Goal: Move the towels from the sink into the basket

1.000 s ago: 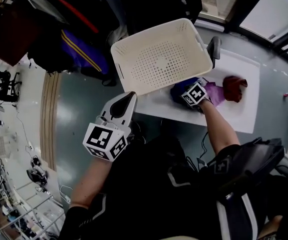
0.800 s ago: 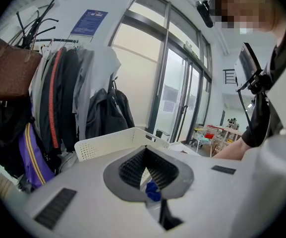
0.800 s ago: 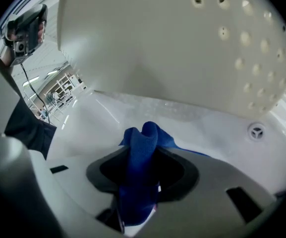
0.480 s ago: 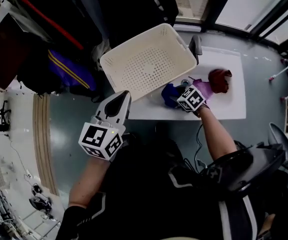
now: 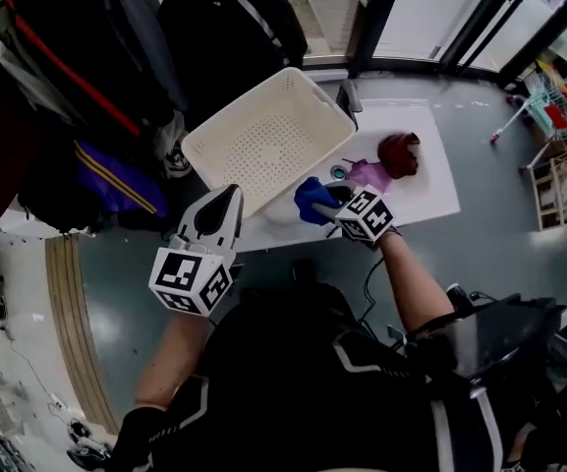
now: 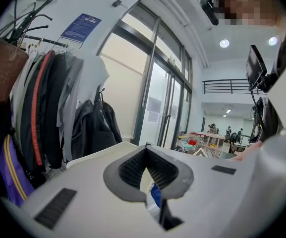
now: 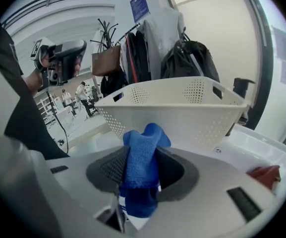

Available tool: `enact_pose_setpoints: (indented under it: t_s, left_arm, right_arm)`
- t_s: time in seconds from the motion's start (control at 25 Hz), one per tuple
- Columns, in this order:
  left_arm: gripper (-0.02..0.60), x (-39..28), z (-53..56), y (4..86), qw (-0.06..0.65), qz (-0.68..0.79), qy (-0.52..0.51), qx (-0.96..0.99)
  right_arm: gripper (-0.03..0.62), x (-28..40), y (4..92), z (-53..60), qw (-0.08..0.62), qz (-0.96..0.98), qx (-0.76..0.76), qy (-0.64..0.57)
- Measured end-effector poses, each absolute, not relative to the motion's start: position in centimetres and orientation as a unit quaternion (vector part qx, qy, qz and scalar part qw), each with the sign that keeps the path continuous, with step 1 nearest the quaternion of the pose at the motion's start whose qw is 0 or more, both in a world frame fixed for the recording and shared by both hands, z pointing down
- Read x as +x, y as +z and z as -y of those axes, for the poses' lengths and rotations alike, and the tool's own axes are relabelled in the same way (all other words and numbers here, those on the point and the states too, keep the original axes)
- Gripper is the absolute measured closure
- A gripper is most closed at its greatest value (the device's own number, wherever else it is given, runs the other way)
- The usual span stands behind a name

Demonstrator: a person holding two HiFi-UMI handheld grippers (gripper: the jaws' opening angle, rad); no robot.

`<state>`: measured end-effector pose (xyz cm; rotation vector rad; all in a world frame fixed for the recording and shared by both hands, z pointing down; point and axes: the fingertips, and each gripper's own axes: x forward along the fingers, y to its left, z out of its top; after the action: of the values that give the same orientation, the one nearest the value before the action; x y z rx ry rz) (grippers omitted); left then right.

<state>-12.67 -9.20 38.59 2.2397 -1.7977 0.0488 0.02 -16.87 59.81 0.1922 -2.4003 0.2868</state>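
My right gripper (image 5: 330, 207) is shut on a blue towel (image 5: 311, 199) and holds it up off the white sink (image 5: 430, 191), just beside the near corner of the white perforated basket (image 5: 226, 161). In the right gripper view the blue towel (image 7: 140, 172) sticks up between the pads of that gripper (image 7: 147, 150), with the basket (image 7: 182, 108) straight ahead. A purple towel (image 5: 370, 174) and a red towel (image 5: 399, 153) lie in the sink. My left gripper (image 5: 218, 210) hovers shut, holding nothing, in front of the basket's near left side.
Coats and bags hang on a rack (image 5: 86, 77) to the left of the basket. A dark faucet (image 5: 349, 93) stands at the sink's far edge. In the right gripper view the red towel (image 7: 264, 175) shows at the lower right.
The right gripper has lifted the blue towel up out of the sink and nearer the basket. The left gripper rose slightly.
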Motion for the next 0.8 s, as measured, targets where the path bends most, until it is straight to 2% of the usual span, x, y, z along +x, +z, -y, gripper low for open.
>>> enact_pose_setpoints:
  t_s: [0.8]
  left_arm:
    - [0.575,-16.6,8.0,35.5,0.110,0.579,-0.040,0.807]
  right_arm:
    - [0.437,-2.2,44.8,15.0,0.224,0.944,0.203,0.132]
